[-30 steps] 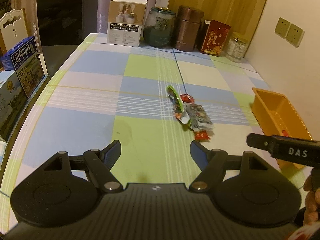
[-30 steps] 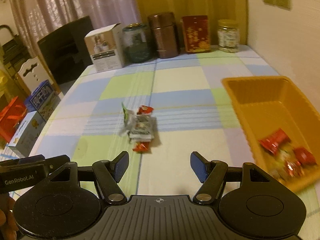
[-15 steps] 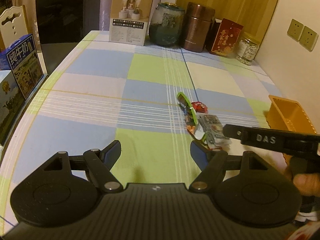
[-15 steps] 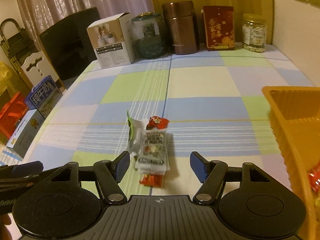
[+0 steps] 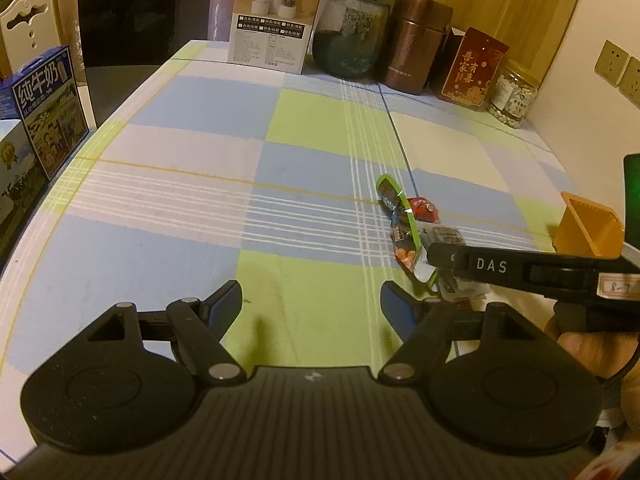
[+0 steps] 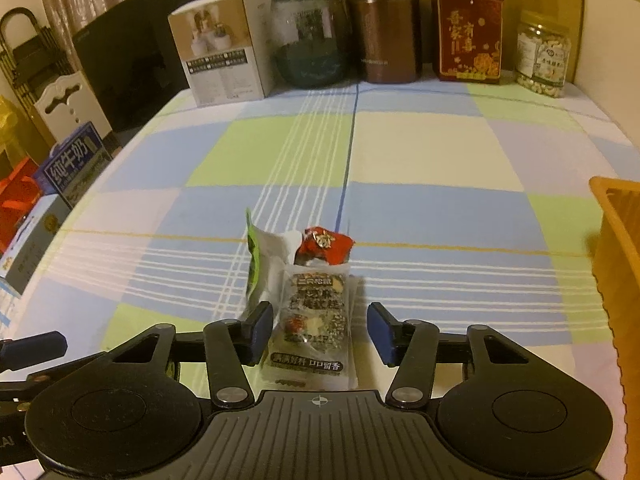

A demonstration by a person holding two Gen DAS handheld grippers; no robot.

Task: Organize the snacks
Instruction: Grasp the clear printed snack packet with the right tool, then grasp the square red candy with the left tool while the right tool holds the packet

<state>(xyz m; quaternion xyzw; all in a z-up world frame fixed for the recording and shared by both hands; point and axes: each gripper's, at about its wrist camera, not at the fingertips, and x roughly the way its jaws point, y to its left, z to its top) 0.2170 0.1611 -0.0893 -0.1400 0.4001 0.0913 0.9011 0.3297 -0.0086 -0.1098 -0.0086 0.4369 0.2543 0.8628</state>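
Two blue-padded jaws of the right gripper (image 6: 322, 330) are closing around a crinkly clear snack packet (image 6: 314, 322), not yet pressing.

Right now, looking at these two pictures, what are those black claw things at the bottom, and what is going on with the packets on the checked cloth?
Each picture comes from a camera on a hand-held black two-finger gripper; a person holds one in each hand. The left gripper hovers with its jaws open and empty. The right gripper has its jaws closing around a clear nut-bar packet, not yet pressing it. That packet lies in a small pile with a red wrapped candy and a green-edged white pouch on the checked tablecloth. The orange plastic bin stands to the right.
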